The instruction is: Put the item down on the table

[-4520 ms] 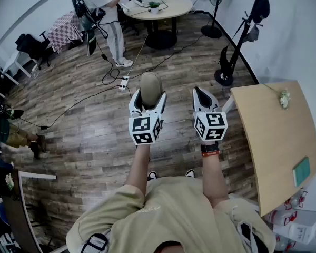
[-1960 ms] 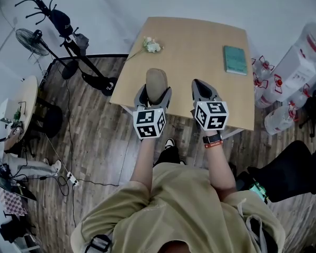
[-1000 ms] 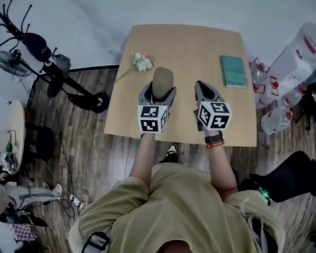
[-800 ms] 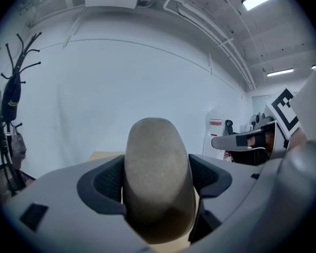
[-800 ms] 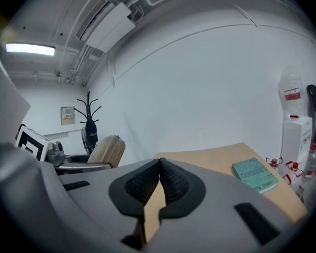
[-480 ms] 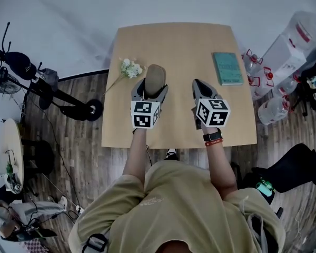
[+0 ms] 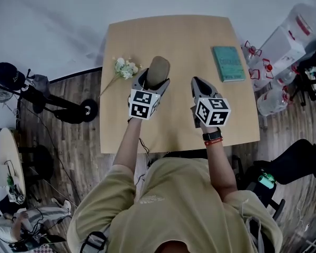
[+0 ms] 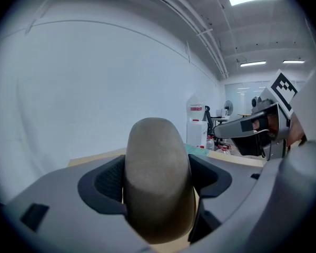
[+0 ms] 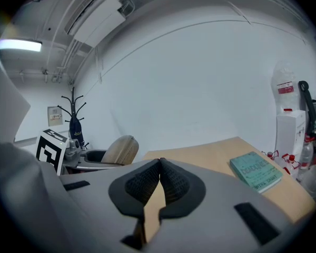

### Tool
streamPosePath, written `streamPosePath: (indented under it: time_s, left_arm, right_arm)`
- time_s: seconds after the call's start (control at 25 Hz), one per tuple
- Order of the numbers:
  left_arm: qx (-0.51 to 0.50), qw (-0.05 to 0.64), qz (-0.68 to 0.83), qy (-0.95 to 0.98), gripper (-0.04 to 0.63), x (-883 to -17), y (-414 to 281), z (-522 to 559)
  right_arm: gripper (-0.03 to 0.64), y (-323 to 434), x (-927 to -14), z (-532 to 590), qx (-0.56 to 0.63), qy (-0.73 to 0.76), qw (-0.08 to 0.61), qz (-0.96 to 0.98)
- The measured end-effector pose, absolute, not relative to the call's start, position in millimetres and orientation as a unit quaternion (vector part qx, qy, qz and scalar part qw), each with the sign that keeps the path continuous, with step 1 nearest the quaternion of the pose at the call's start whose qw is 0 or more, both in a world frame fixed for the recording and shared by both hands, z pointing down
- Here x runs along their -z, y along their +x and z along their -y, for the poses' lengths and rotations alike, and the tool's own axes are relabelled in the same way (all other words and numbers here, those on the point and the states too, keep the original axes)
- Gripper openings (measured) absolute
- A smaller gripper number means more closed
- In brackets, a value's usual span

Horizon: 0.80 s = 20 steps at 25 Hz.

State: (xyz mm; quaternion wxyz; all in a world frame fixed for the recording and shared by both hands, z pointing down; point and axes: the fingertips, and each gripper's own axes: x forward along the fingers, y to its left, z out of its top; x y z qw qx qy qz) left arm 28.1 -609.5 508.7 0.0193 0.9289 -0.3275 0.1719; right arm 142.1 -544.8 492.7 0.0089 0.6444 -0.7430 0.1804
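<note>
My left gripper (image 7: 152,81) is shut on a rounded tan-brown item (image 7: 157,70), which stands up between its jaws above the wooden table (image 7: 174,41). In the left gripper view the tan-brown item (image 8: 157,173) fills the gap between the dark pads (image 8: 108,181). My right gripper (image 7: 199,87) hovers over the table to the right of the left one, shut with its pads (image 9: 171,183) touching and nothing between them. From the right gripper view the item (image 9: 121,149) shows at the left, held in the other gripper.
A sprig of white flowers (image 7: 124,67) lies near the table's left edge. A teal book (image 7: 227,63) rests at its right side. Water bottles and jugs (image 7: 271,96) crowd the floor to the right. A black stand (image 7: 58,101) sits on the floor to the left.
Over the earlier frames the person turned from the open floor to face the table and came up to it. In the last half second both grippers have moved farther over the tabletop.
</note>
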Motion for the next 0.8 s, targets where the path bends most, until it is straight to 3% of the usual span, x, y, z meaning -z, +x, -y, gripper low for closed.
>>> streamPosePath:
  time_s: [0.8]
  left_arm:
    - [-0.294,-0.021,0.2,0.935,0.371,-627.9,106.0,689.0]
  right_arm:
    - [0.015,195.0,-589.3,613.9,-0.244,0.652,0.022,0.717]
